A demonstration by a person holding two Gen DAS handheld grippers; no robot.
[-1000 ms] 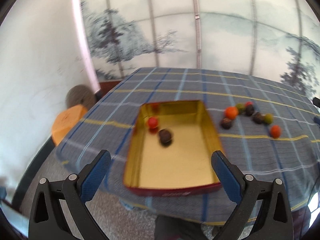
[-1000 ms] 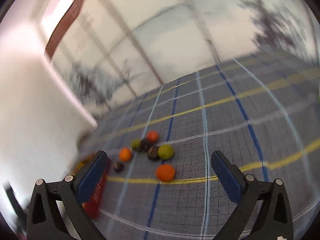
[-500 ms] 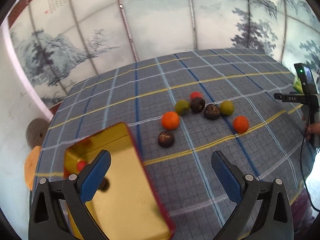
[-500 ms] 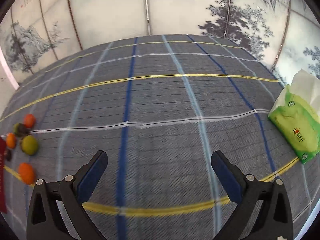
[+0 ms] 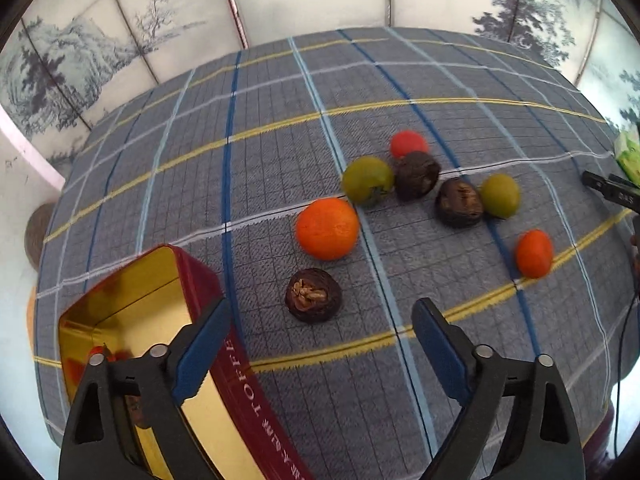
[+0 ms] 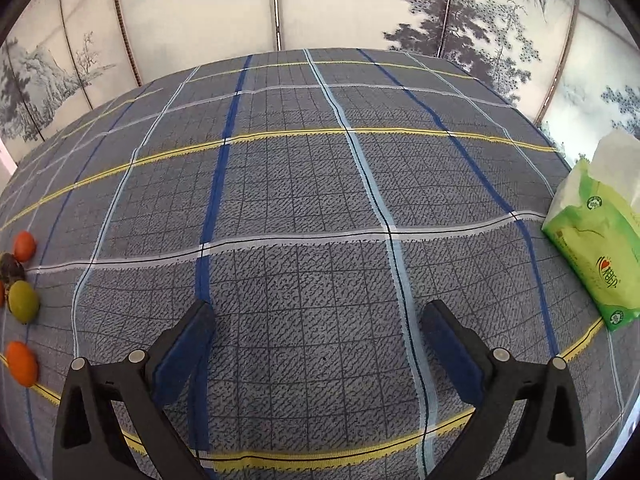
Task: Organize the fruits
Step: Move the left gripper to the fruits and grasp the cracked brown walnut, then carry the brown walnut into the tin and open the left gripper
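Several small fruits lie loose on the plaid tablecloth (image 5: 280,120): a dark brown one (image 5: 313,295) nearest me, a big orange one (image 5: 327,228) behind it, two green ones (image 5: 367,179) (image 5: 500,195), two more dark ones (image 5: 416,174) (image 5: 459,201), a red one (image 5: 408,143) and a small orange one (image 5: 534,253). My left gripper (image 5: 320,322) hovers just short of the nearest dark fruit, its jaws closing with nothing between them. A gold-lined red tin (image 5: 132,312) sits at lower left with a red fruit (image 5: 102,354) inside. My right gripper (image 6: 318,322) is open over bare cloth, the fruits at its far left.
A green tissue pack (image 6: 596,236) lies at the table's right side. The right gripper's body (image 5: 612,192) shows at the right border of the left wrist view. Painted screen panels (image 6: 280,4) stand behind the table. A round stool (image 5: 38,232) sits beyond the left table edge.
The left gripper swung right from over the tin to the loose fruits and came lower and closer; its jaws narrowed. The right gripper swung right, away from the fruits, to bare cloth.
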